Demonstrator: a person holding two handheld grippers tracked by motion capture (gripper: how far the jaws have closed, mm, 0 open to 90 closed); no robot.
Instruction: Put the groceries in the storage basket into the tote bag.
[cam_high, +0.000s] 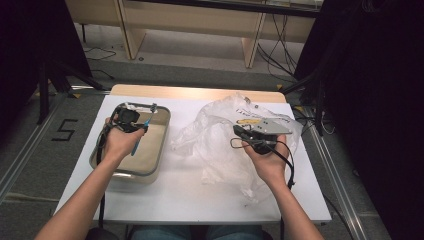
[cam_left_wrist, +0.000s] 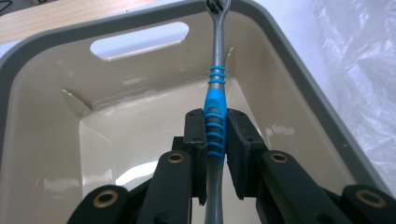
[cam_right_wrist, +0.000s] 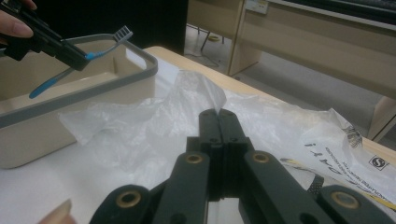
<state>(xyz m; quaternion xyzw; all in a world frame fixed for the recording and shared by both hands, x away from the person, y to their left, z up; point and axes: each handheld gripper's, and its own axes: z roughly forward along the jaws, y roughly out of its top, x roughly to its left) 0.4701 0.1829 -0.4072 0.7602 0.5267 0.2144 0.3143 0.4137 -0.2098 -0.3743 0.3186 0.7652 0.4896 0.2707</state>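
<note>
The plastic bag (cam_right_wrist: 299, 135) carries black print and a small logo, too skewed for me to read. My right gripper (cam_right_wrist: 218, 113) pinches a fold of it on the white surface (cam_high: 185, 195). My left gripper (cam_left_wrist: 217, 133) clamps the blue-handled toothbrush (cam_left_wrist: 215, 107) over the beige bin (cam_high: 162, 145); its bristle head is cut off by the left gripper view's top edge.

Bare desk (cam_high: 190, 197) along the near edge gives passage; bin (cam_high: 161, 142) walls and crumpled bag (cam_high: 220, 142) obstruct the middle.
</note>
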